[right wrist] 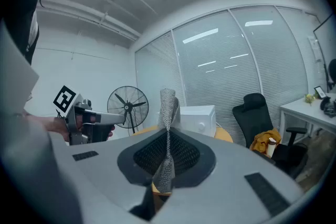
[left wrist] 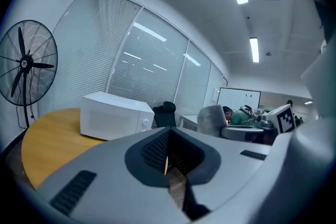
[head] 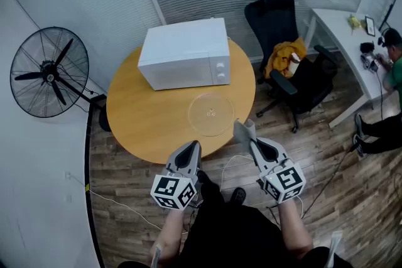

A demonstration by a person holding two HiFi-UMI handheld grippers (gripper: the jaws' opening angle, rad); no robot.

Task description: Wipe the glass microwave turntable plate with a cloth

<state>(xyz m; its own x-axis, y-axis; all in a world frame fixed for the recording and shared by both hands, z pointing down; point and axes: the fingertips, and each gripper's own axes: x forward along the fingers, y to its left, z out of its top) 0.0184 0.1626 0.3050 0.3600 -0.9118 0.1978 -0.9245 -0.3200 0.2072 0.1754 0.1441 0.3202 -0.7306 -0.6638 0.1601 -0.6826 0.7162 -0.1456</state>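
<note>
The clear glass turntable plate (head: 211, 113) lies flat on the round wooden table (head: 141, 122), just in front of the white microwave (head: 185, 53). My right gripper (head: 250, 137) is shut on a grey cloth (head: 244, 130), held near the table's front edge, a little short of the plate. The grey cloth (right wrist: 168, 107) stands up out of the closed jaws in the right gripper view. My left gripper (head: 192, 149) is shut with nothing in it, beside the right one, off the table's near edge. Its jaws meet in the left gripper view (left wrist: 166, 163).
A standing fan (head: 47, 72) is left of the table. A black office chair (head: 286, 53) with a yellow garment stands to the right, next to a white desk (head: 342, 28) where a person sits. White cables run across the wooden floor below the table.
</note>
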